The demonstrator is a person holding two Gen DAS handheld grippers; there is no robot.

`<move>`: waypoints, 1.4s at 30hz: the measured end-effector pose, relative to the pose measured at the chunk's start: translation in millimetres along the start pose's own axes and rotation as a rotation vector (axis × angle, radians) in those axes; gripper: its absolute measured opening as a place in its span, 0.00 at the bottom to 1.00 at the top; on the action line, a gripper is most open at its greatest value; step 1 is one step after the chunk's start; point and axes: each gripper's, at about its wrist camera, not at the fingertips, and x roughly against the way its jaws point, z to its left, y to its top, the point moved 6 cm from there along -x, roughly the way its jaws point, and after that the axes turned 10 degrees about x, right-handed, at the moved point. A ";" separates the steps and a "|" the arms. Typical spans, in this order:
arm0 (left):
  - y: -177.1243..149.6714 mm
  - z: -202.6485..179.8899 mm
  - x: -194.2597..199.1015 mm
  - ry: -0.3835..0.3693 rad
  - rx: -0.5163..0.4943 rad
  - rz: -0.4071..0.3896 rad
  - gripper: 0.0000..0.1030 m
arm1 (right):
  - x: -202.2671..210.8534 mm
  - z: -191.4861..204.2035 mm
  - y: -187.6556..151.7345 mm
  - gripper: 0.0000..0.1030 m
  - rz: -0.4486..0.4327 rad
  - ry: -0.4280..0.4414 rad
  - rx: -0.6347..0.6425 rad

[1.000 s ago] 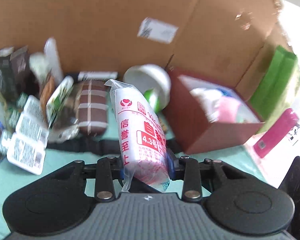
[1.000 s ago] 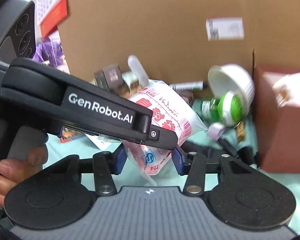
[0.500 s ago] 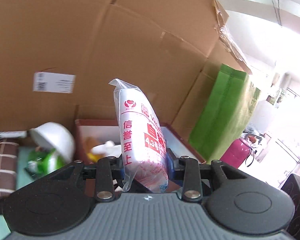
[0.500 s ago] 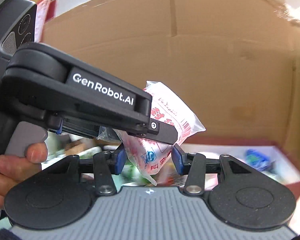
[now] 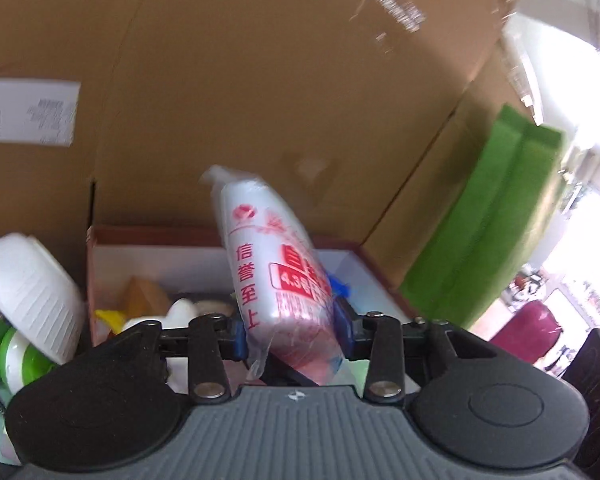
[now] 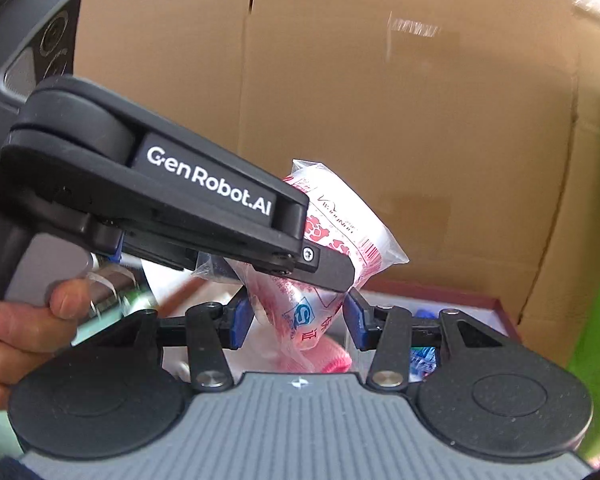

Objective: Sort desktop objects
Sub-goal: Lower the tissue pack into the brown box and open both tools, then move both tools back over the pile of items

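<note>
shipping label (image 5: 28, 112) cut off, box contents (image 5: 160, 300) blurred

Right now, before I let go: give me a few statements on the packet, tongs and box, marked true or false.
1. The left tongs grip the packet. True.
2. The box is empty. False: items lie in it.
3. In the left view, a white bowl is left of the box. True.
4. The cardboard behind bears no label. False: a white label is on it.
</note>
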 end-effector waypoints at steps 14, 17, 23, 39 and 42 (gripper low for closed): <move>11.2 10.0 13.3 0.017 -0.060 -0.046 0.61 | -5.1 5.3 -4.9 0.43 0.040 -0.070 -0.048; 9.8 12.5 1.4 0.059 -0.089 -0.042 0.61 | -15.8 1.6 -2.4 0.36 0.065 -0.071 -0.064; 8.2 23.5 -11.4 0.109 -0.084 -0.023 0.63 | -32.8 -2.1 -7.7 0.36 0.111 -0.054 -0.120; -10.9 10.8 23.4 0.087 -0.176 -0.027 0.95 | -15.3 16.7 -7.7 0.71 0.113 -0.109 -0.135; -20.9 7.3 43.1 0.083 -0.208 -0.056 0.96 | 0.7 25.5 -1.9 0.78 0.080 -0.119 -0.148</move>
